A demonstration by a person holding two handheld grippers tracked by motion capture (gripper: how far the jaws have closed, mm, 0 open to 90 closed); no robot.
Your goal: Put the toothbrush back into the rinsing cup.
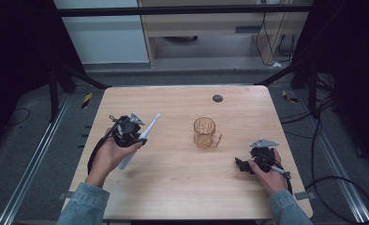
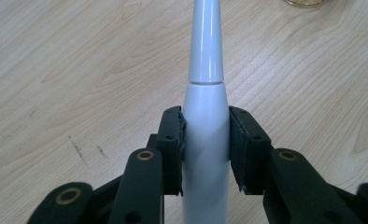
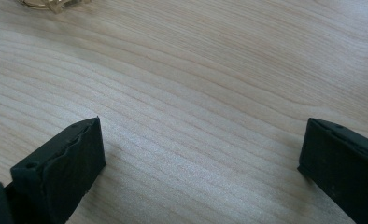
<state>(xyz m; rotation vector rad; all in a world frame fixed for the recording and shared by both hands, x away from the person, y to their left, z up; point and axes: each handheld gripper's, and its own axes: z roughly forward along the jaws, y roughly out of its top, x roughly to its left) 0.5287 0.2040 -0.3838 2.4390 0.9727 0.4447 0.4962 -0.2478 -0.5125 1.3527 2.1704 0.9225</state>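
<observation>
Pinching the smooth white plastic electric toothbrush [image 2: 205,140] at its thick handle, the left gripper [image 1: 136,133] holds it above the wooden table [image 1: 173,187]. Likely light, stiff and slippery, so that broad grip suits. The right gripper [image 1: 242,165] rests spread, empty.

A pale wooden table [image 1: 173,187] stands on grey floor [image 1: 28,140], with a wooden cabinet [image 1: 210,28] behind.

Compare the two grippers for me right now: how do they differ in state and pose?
The left gripper is shut on the white electric toothbrush, pads pressing its handle; the right gripper stands open with nothing between its jaws. In the high view, the left gripper is raised, while the right gripper sits low by the wooden table. Both are black and hand-held.
</observation>
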